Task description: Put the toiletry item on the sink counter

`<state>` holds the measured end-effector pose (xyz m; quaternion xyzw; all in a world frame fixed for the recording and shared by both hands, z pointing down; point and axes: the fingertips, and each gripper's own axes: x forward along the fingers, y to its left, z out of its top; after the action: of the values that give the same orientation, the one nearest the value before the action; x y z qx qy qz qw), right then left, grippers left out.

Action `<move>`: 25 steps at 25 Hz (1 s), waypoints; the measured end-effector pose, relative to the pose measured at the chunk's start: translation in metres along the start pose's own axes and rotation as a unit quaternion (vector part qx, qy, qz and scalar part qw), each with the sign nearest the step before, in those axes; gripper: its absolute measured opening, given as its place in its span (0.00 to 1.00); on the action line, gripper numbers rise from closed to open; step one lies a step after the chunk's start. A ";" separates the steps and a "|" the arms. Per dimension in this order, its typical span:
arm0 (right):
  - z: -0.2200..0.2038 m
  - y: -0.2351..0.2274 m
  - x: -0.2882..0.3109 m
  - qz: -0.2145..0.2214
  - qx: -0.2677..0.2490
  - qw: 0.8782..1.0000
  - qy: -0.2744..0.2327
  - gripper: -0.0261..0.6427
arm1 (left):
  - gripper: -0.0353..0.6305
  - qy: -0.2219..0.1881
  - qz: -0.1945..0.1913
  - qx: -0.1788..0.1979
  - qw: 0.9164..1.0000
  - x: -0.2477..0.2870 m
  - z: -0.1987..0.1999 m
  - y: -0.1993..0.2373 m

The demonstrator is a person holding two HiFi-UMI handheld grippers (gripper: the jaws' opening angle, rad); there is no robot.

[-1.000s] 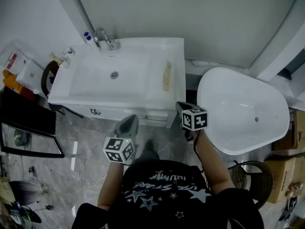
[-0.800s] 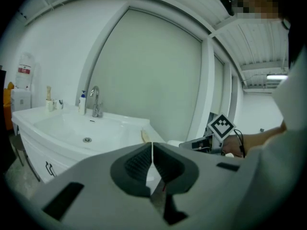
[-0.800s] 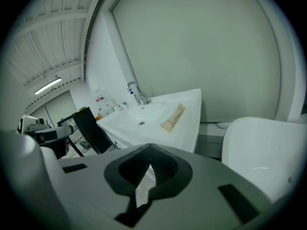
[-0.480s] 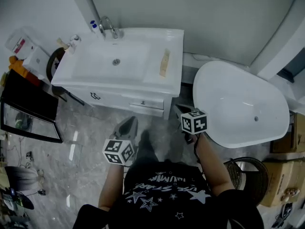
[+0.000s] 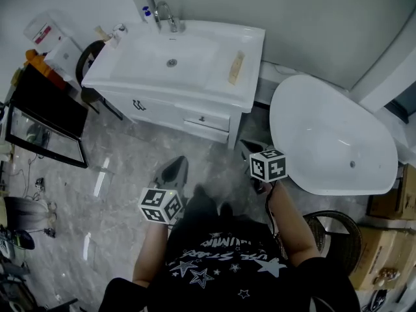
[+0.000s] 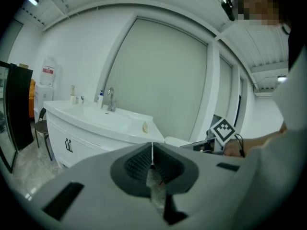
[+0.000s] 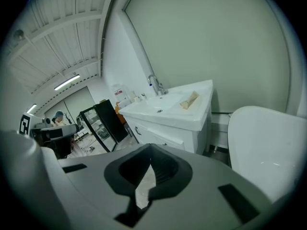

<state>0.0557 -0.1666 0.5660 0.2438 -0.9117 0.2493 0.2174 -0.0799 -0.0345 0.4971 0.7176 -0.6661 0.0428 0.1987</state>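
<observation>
The toiletry item (image 5: 236, 68), a slim beige piece, lies on the right side of the white sink counter (image 5: 250, 90); it also shows as a beige item (image 6: 145, 127) in the left gripper view and as a beige item (image 7: 189, 100) in the right gripper view. Both grippers hang over the grey floor, well short of the vanity. My left gripper (image 5: 177, 168) is shut with nothing in it, its pads (image 6: 144, 163) meeting. My right gripper (image 5: 249, 149) is shut and empty too, its pads (image 7: 160, 169) closed together.
A faucet (image 5: 166, 15) and small bottles (image 5: 147, 12) stand at the basin's back left. A white bathtub (image 5: 331, 142) sits right of the vanity. A black glass-front cabinet (image 5: 45, 119) and a chair (image 5: 91, 57) stand left. A wicker stool (image 5: 331, 236) and cardboard boxes (image 5: 390, 194) are at the right.
The vanity and tub have drifted up and away in the head view as the person stepped back. Both grippers keep their place and stay shut.
</observation>
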 end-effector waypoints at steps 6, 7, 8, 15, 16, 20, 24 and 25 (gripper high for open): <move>-0.004 0.028 -0.001 0.016 -0.023 1.000 0.005 0.06 | 0.09 -0.001 0.015 -0.001 1.000 -0.032 -0.010 0.010; -0.005 0.031 -0.001 0.016 -0.028 0.999 0.007 0.06 | 0.09 -0.005 0.018 -0.006 1.000 -0.037 -0.010 0.013; -0.005 0.035 -0.001 0.016 -0.032 0.999 0.008 0.06 | 0.09 -0.008 0.022 -0.011 1.000 -0.042 -0.011 0.016; -0.017 0.072 -0.008 0.001 -0.049 0.999 0.009 0.06 | 0.09 -0.019 0.035 -0.036 0.999 -0.093 -0.033 0.021; -0.020 0.080 -0.009 -0.002 -0.052 0.999 0.008 0.06 | 0.09 -0.022 0.039 -0.038 0.998 -0.103 -0.036 0.022; -0.039 0.118 -0.019 -0.001 -0.056 0.998 0.004 0.06 | 0.09 -0.025 0.051 -0.037 0.998 -0.144 -0.051 0.026; -0.064 0.154 -0.034 0.009 -0.058 0.998 0.006 0.06 | 0.09 -0.025 0.056 -0.047 0.997 -0.184 -0.066 0.027; -0.070 0.162 -0.038 0.011 -0.058 0.998 0.006 0.06 | 0.09 -0.024 0.058 -0.047 0.997 -0.193 -0.070 0.027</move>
<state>0.0159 0.0082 0.5447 0.2195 -0.9257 0.2001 0.2341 -0.1126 0.1702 0.5043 0.6684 -0.7126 0.0055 0.2134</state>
